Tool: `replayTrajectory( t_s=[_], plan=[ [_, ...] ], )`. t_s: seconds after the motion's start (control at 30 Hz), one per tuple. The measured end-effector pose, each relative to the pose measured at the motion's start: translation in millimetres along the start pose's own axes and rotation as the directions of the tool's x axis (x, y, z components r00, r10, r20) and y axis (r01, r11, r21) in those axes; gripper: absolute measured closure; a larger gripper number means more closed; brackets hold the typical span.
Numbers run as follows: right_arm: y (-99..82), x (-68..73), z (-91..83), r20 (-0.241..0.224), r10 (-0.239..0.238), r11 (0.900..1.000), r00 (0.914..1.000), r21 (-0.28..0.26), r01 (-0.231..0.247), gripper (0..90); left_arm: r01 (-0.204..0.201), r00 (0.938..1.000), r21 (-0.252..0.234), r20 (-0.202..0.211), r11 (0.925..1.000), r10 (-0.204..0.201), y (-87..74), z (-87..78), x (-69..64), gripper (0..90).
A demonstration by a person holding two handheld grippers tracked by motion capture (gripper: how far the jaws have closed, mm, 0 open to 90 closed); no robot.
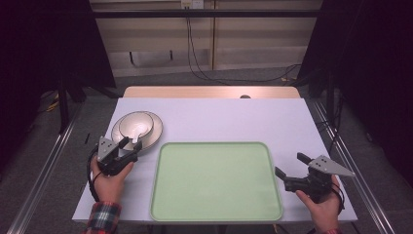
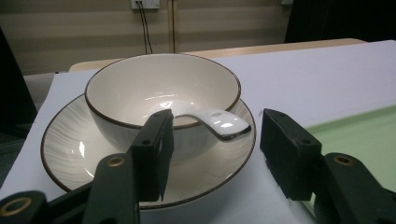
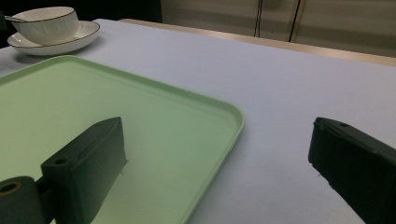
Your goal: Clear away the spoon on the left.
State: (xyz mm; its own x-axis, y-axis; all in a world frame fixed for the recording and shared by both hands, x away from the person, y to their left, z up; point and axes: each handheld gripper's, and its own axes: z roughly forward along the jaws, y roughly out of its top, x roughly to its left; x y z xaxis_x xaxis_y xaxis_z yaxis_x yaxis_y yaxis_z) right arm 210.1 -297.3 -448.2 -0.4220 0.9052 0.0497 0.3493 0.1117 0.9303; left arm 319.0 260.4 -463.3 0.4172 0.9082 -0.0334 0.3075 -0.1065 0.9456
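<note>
Spoon (image 2: 212, 122) handle between half-open left hand-held gripper (image 2: 215, 140) jaws, ungripped; right hand-held gripper (image 3: 219, 158) wide open.

Your left gripper (image 1: 130, 142) reaches toward the near rim of the bowl (image 1: 136, 125), which sits on a saucer (image 1: 155, 132) at the table's (image 1: 219, 114) left. The green tray (image 1: 216, 181) lies between your hands. Your right gripper (image 1: 291, 165), jaws apart, hovers just beside the tray's right edge.
</note>
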Motion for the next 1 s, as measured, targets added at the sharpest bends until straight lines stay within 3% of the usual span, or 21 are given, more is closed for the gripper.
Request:
replayTrajectory(
  t_s=[0.5,0.73,1.0],
  plan=[
    [-3.7,-2.7,-8.2,0.014,0.015,0.9999,0.9998,0.001,-0.015,3.7,-0.032,0.9992,-0.014,-0.026,0.9994,0.031,2.5,4.4,-3.1,52.9],
    [-3.3,-0.1,-7.5,0.005,0.006,1.0,1.0,0.008,-0.006,3.8,0.017,0.9995,-0.027,-0.027,0.9995,-0.018,2.2,1.4,1.0,63.5],
    [-3.7,-1.0,-8.5,0.014,0.011,0.9999,0.9999,0.003,-0.011,3.8,0.03,0.9994,-0.031,-0.014,0.9991,-0.03,3.2,0.8,1.8,67.6]
  ],
)
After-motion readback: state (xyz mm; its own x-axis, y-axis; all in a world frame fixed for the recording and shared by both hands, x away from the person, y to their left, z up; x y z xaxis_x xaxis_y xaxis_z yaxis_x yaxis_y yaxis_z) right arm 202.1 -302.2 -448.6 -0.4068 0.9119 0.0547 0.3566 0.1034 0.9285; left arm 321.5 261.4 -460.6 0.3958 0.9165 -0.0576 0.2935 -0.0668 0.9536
